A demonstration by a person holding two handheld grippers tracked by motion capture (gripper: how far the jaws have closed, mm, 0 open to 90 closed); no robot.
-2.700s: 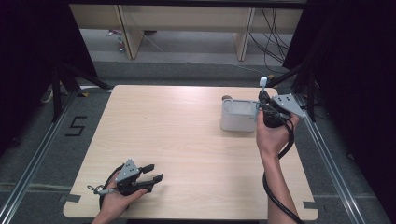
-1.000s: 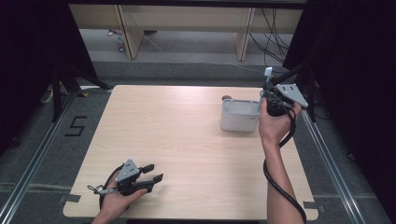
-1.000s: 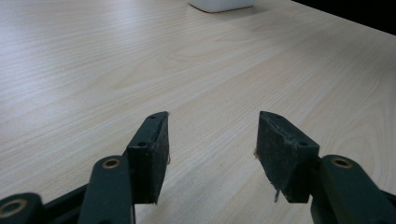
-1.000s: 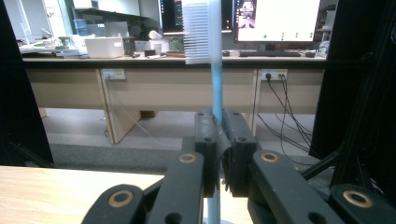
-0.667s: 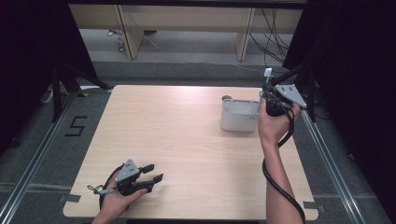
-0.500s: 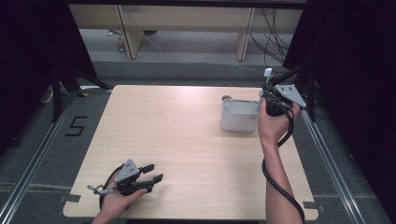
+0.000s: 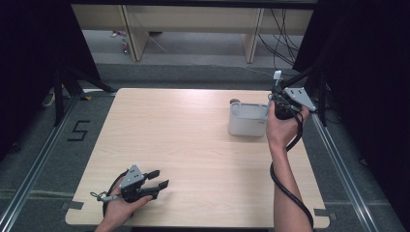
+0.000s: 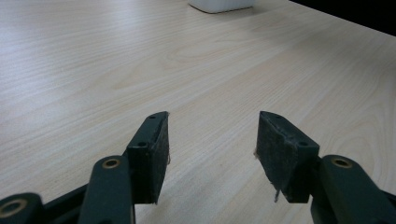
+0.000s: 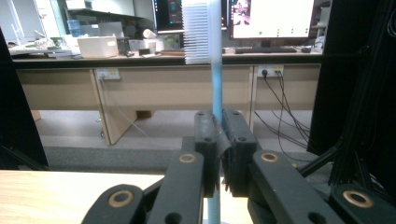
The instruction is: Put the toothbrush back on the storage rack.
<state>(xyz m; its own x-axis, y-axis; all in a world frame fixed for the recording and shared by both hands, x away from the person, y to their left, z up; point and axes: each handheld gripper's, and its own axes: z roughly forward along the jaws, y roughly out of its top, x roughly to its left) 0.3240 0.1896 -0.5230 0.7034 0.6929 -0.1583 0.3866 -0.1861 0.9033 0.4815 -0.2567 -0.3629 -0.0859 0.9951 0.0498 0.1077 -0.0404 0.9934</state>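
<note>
Wooden table (image 7: pixel 193 145) bears a white bin (image 7: pixel 247 119); right gripper (image 9: pixel 217 140) clamps a toothbrush (image 9: pixel 205 37), left gripper (image 8: pixel 212 140) gapes.

L gripper (image 7: pixel 155 180) low, jaws apart, R gripper (image 9: pixel 218 140) raised, jaws clamped

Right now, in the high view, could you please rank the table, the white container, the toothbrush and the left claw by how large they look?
1. Table, largest by far.
2. White container.
3. Left claw with its body, looking nearly as large as the container; it sits nearer the camera, so that order is unsure.
4. Toothbrush, smallest; just its bristled head shows above the right claw.
</note>
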